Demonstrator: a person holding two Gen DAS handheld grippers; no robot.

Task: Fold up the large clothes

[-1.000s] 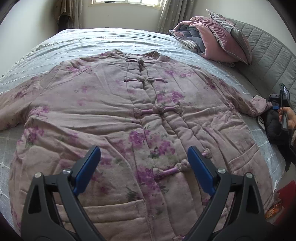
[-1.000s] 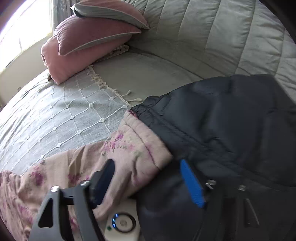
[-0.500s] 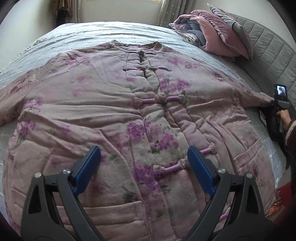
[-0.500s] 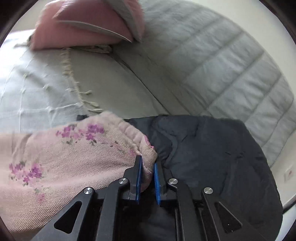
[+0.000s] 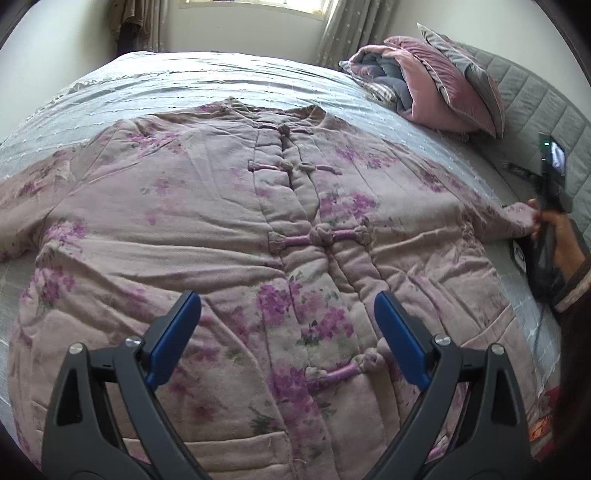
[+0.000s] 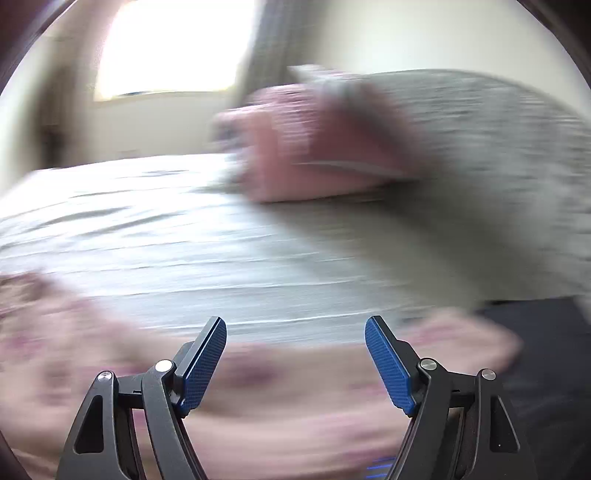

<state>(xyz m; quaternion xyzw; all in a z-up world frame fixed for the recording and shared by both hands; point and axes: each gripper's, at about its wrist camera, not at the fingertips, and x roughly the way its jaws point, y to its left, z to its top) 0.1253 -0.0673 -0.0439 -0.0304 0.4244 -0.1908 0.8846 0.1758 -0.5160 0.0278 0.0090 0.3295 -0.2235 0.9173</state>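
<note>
Daylight from the window (image 5: 255, 2) lights my left view softly and sharply; my right view smears with motion blur, window (image 6: 173, 48) glaring white.

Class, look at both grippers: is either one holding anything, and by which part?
Nothing is held. The left gripper hangs open above the floral jacket; the right gripper is opening, its pads off the jacket's sleeve.

A wide bed (image 5: 221, 81) with a pale grey-blue stitched bedspread fills the room. Along its right edge runs a grey quilted headboard (image 5: 535, 99), with pink and grey pillows (image 5: 443, 85) heaped against it at the far right corner. Beyond the far edge stand cream walls, a bright window (image 5: 255, 3) and grey curtains (image 5: 351, 29). Daylight washes the bedspread.
</note>
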